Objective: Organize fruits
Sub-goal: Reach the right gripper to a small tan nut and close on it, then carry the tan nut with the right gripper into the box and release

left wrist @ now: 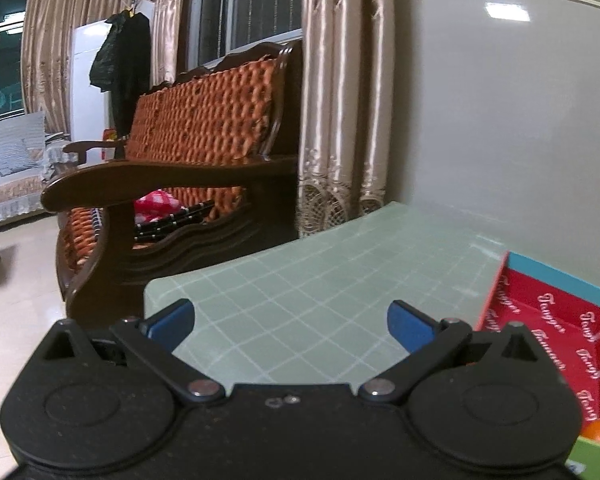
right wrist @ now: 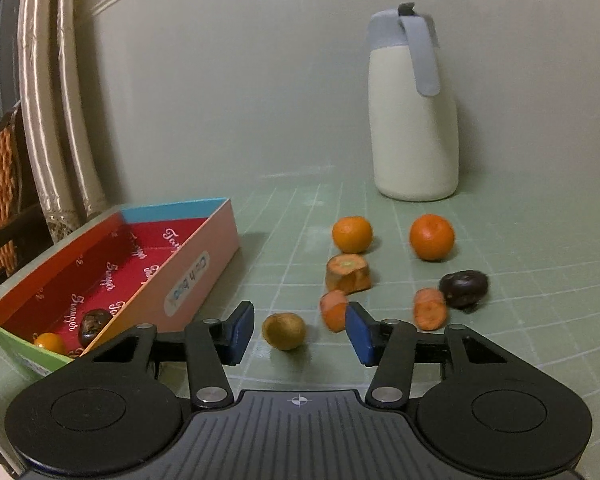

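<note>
In the right wrist view my right gripper (right wrist: 298, 332) is open, its blue pads either side of a small brownish-yellow fruit (right wrist: 284, 331) on the green mat. Beyond lie two oranges (right wrist: 352, 234) (right wrist: 432, 237), three carrot pieces (right wrist: 348, 274) (right wrist: 334, 310) (right wrist: 430, 309) and a dark fruit (right wrist: 463, 288). A colourful box (right wrist: 204, 268) with a red inside stands to the left, holding a dark fruit (right wrist: 94, 325) and a small orange fruit (right wrist: 49, 343). In the left wrist view my left gripper (left wrist: 290, 324) is open and empty above the mat, left of the box (left wrist: 556, 320).
A cream jug with a grey lid (right wrist: 414, 120) stands at the back by the wall. The green grid mat (left wrist: 320, 280) covers the table. A wooden sofa with orange cushions (left wrist: 196, 140) and curtains (left wrist: 340, 100) stand beyond the table's left edge.
</note>
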`<state>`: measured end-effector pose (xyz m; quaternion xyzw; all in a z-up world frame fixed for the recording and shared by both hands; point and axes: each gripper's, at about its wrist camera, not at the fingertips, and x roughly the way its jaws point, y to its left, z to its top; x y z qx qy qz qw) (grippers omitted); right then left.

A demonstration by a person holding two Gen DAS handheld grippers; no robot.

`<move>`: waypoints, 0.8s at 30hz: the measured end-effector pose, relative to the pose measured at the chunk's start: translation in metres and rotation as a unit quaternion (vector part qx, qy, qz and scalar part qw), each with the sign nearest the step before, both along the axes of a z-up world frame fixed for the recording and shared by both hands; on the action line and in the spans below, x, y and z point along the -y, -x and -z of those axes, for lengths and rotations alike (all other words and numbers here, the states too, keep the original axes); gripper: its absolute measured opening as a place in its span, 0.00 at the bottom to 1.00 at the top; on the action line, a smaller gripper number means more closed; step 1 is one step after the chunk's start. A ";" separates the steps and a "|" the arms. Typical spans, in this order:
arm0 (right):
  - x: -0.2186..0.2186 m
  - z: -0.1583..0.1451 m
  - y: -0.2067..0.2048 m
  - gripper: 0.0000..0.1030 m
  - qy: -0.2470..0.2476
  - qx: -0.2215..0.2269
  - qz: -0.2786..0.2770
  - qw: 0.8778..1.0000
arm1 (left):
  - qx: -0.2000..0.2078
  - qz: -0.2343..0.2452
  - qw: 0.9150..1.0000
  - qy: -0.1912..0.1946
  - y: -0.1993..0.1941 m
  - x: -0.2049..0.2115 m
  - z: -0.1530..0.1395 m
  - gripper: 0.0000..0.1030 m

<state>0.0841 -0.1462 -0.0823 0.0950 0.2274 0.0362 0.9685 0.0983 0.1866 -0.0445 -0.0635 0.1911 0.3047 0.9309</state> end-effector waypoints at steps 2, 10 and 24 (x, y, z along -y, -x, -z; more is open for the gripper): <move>-0.004 0.002 -0.005 0.39 0.000 -0.009 -0.003 1.000 | -0.004 -0.002 1.000 0.002 0.001 -0.007 0.002 0.94; -0.008 0.010 -0.021 0.27 0.001 -0.038 0.001 0.999 | -0.008 -0.017 1.000 0.008 0.008 -0.021 0.003 0.94; -0.015 -0.016 0.009 0.27 -0.079 0.109 -0.079 0.988 | -0.017 -0.047 0.999 0.013 0.018 -0.044 0.007 0.94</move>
